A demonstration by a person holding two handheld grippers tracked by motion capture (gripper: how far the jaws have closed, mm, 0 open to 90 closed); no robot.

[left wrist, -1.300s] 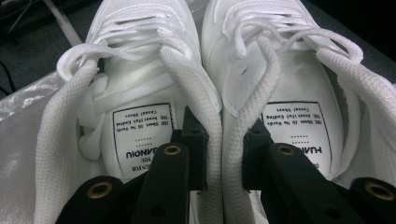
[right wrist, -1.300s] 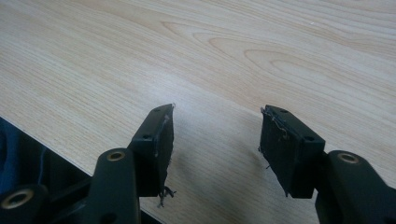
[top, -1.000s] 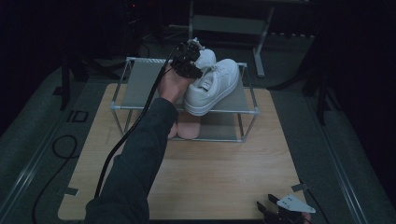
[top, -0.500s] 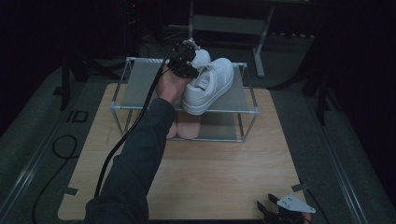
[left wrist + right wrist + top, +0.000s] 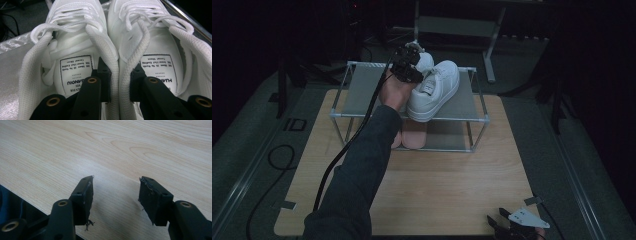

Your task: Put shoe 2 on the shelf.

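Two white lace-up sneakers sit side by side on the top shelf of a metal-framed two-tier rack (image 5: 362,87), upper middle of the high view. The right-hand sneaker (image 5: 434,90) lies in full sight, its toe reaching the shelf's front rail; the left-hand sneaker (image 5: 424,61) is mostly covered by the hand and shows at the back.

The left gripper (image 5: 406,65) reaches in from behind their heels. In the left gripper view its two black jaws stand narrow, one inside each shoe opening, pinching the two inner collar walls (image 5: 120,72) together between them. Each shoe there shows one printed insole label (image 5: 75,72) and white laces at the top of the frame.

On the lower shelf, centre of the high view, lie two pink insole-shaped pieces (image 5: 414,135), side by side, partly behind the sleeve (image 5: 357,170).

The right gripper (image 5: 497,224) rests at the bottom right edge of the high view, well apart from the rack. Its jaws stand wide with nothing between them, over the bare wooden tabletop (image 5: 105,147).

One black cable (image 5: 347,150) trails from the left gripper along the arm.
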